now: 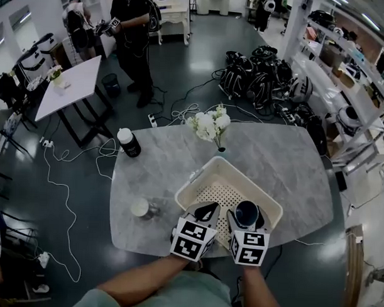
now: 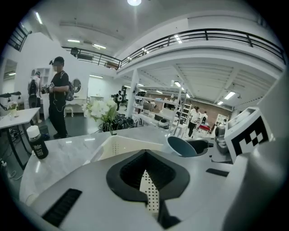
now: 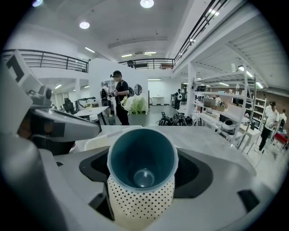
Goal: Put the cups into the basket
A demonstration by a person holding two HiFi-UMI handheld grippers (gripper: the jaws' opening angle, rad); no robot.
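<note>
A white perforated basket [image 1: 202, 176] stands on the grey marble table [image 1: 286, 165] close to me. My right gripper [image 1: 247, 216] is shut on a dark blue cup [image 1: 246, 213] and holds it over the basket's near right part. In the right gripper view the blue cup [image 3: 142, 158] points its open mouth at the camera, between the jaws of the right gripper [image 3: 142, 182]. My left gripper [image 1: 205, 212] hangs beside it over the basket's near edge, shut and holding nothing. A second, pale cup [image 1: 140, 208] rests on the table left of the basket.
A dark bottle with a white cap [image 1: 128, 142] stands at the table's far left, and a vase of white flowers [image 1: 210, 125] behind the basket. Cables [image 1: 59, 176] and bags [image 1: 254, 73] lie on the floor. People [image 1: 134, 34] stand by a white table [image 1: 69, 82].
</note>
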